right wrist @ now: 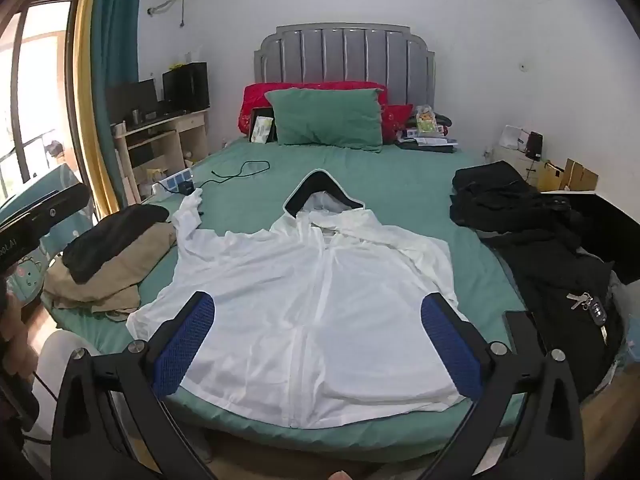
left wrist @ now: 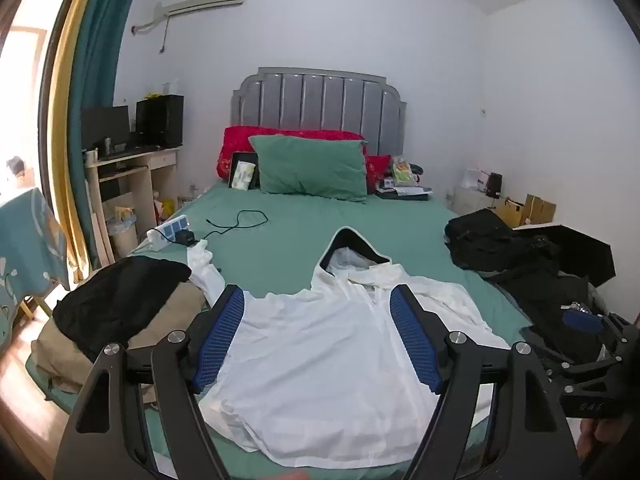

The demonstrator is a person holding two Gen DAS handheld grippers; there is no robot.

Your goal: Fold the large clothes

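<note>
Hovering wide open, left gripper (left wrist: 318, 332) and right gripper (right wrist: 318, 348) hold nothing; white hooded jacket (right wrist: 312, 292) lies spread on the bed (right wrist: 360, 184), seemingly unfolded. Next: pinch a sleeve.

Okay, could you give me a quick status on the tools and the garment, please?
Left tool open, empty. Right tool open, empty. White hooded jacket spread flat on green bed, unfolded. Tan and black clothes pile beside its left sleeve.

A white hooded jacket (right wrist: 312, 292) with a black-lined hood lies on a green bed sheet (right wrist: 384, 184); green pillow (right wrist: 326, 116), red pillows (right wrist: 256, 100), grey headboard (right wrist: 344, 52).
</note>
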